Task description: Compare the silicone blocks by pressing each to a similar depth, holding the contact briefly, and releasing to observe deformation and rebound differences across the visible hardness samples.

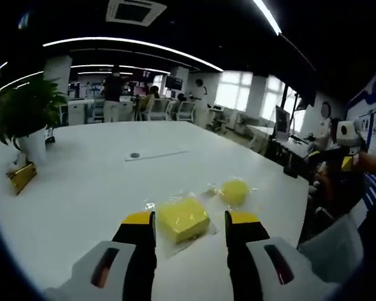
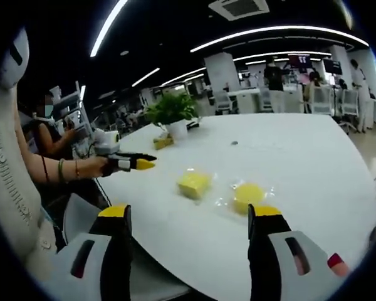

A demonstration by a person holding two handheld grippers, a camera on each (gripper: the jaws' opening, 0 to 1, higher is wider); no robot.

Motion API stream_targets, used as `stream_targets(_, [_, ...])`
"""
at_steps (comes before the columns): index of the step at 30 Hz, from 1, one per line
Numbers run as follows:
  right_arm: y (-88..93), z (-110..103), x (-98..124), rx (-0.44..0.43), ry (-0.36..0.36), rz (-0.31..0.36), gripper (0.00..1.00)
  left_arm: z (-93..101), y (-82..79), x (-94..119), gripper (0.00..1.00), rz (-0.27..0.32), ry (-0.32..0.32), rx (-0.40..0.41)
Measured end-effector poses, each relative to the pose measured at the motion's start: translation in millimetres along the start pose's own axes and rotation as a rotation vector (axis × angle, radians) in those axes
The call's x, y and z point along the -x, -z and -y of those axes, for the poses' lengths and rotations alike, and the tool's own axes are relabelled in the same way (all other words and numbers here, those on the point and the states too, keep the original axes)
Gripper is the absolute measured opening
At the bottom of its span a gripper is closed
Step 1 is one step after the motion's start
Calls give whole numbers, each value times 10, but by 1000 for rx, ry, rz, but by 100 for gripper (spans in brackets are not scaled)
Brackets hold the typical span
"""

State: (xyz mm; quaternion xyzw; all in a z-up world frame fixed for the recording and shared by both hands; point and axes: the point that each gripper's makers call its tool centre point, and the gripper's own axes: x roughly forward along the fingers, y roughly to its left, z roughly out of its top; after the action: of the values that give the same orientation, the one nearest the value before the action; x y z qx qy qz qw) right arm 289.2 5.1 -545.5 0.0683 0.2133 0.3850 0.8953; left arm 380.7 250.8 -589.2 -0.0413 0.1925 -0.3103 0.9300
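Hovering over the near edge of the white table [image 1: 81, 182], the left gripper [image 1: 190, 221] has its yellow-tipped jaws spread apart with nothing between them. Just ahead of the tips, in line with the gap, lies the square yellow block [image 1: 183, 218] on a clear plastic wrapper; no contact visible. The round yellow block [image 1: 234, 190] sits just beyond and to the right on its own wrapper, near the square one but not touching it.

Right gripper [image 2: 191, 216]: jaws wide apart, empty, held above the table edge. In the right gripper view the round yellow block [image 2: 249, 196] lies near the right jaw tip, the square yellow block [image 2: 193, 184] beside it to the left. The left gripper [image 2: 138, 164] enters this view from the left, held in a hand [image 2: 97, 167] with a bracelet at the wrist, its tips off the table edge and apart from both blocks.

Farther back on the table: a potted plant [image 1: 26, 116] in a white pot, a small gold box [image 1: 21, 177] beside it, a small round dark fitting [image 1: 135, 155] in the tabletop. A seated person [image 2: 50, 128] is off the table's left side in the right gripper view. Desks, chairs and standing people occupy the far room under long ceiling lights [image 1: 131, 44].
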Motion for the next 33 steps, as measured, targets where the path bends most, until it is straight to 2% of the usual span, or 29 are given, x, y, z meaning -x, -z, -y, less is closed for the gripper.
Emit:
stream_targets(4, [-59,-65,47,-14,-49,44,75,207,-130,199,49,60,13,-34])
stream_targets(7, [-54,-102,65,-18,-70,52,75,348,-229,332,54,111,33,-36])
stream_targets(12, [24,-107,113,-22,-82,53,77,554,-269,538,59,147,50,-24])
stream_targets(22, [124,-19,285,-55,-61,75,78,739,-111,729,62,143,20,33])
stream_targets(28, [158,49,355,-68,-50,83,78,823,-9,737,63,111,26,50])
stream_targets(33, [174,119,392,-81,-50,89,78,914,-14,672,63,91,40,59])
